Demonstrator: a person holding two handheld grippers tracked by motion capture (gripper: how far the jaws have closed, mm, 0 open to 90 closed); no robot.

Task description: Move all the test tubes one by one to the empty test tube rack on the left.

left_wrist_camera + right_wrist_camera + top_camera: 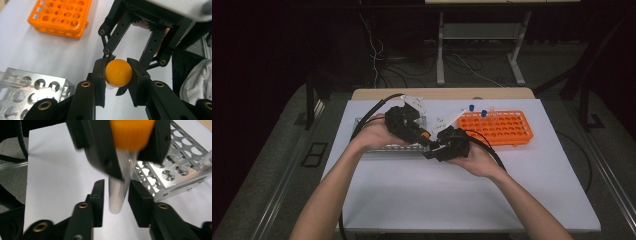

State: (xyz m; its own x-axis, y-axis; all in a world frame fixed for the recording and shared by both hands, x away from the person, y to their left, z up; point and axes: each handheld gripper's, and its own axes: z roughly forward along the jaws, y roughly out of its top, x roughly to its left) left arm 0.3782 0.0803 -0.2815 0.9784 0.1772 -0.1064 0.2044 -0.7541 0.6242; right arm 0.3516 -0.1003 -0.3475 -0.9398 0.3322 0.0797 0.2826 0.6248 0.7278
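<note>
Left gripper (117, 75) clamped by its fingers (99, 75) on the orange cap (118, 72) of a clear tube (120, 182), held above the white table (452, 195), just in front of the metal rack (384, 148). Right gripper (115, 195) meeting it there, with fingers (98, 195) set narrowly on either side of the tube's lower end, a thin gap showing on both sides, not pressing. Tube hanging from the left gripper's grip, rounded tip pointing down between the right gripper's fingers. Both grippers touching or nearly so, just right of the metal rack's front corner in the high view. Orange rack (497, 127) lying well to the right of the metal rack, farther back on the table, with two blue-capped tubes (472, 107) standing at its back left corner.
</note>
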